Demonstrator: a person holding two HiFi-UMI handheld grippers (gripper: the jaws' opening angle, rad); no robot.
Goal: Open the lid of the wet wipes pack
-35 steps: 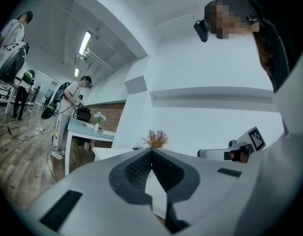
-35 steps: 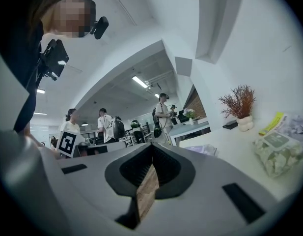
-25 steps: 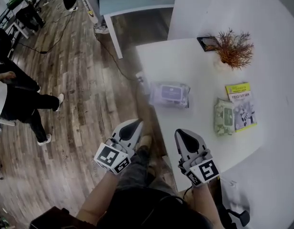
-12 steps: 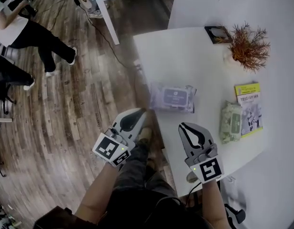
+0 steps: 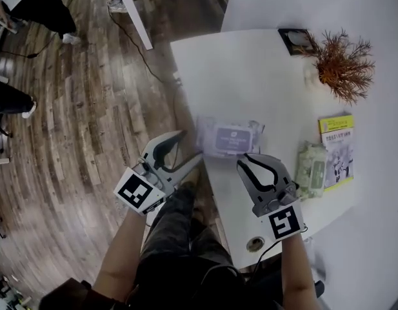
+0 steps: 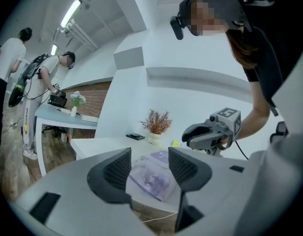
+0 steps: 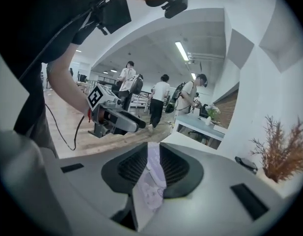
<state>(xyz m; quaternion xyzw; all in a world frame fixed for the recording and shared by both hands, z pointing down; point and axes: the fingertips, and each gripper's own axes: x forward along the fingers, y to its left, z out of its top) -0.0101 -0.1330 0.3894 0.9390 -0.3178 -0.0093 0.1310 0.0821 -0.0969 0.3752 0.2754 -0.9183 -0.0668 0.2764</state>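
**Desk:** Item one, the pack?

**Me:** Pack (image 5: 228, 146): purple and flat on the tabletop (image 5: 250, 76), right at its near left edge. The lid (image 5: 229, 135) faces up and is shut. I judge the pack soft and light.

**Desk:** Grippers?

**Me:** Left gripper (image 5: 189, 148): jaws just opened and well apart, with the pack ahead in the gap and nothing touched. Right gripper (image 5: 255, 162): jaws just opened to a narrow slit, tips just beside the pack's near edge, holding nothing.

**Desk:** Hazards?

**Me:**
- **One:** a sideways nudge from my right gripper could slide the pack off the edge to the floor (image 5: 89, 108).
- **Two:** if I lift the lid without pinning the body, the whole pack probably comes up with it.
- **Three:** that slit may be too narrow to catch the lid's lip, and I can't tell which side the lip is on.
- **Four:** a green pack (image 5: 313, 170) lies well apart to the right, so a mix-up is unlikely.
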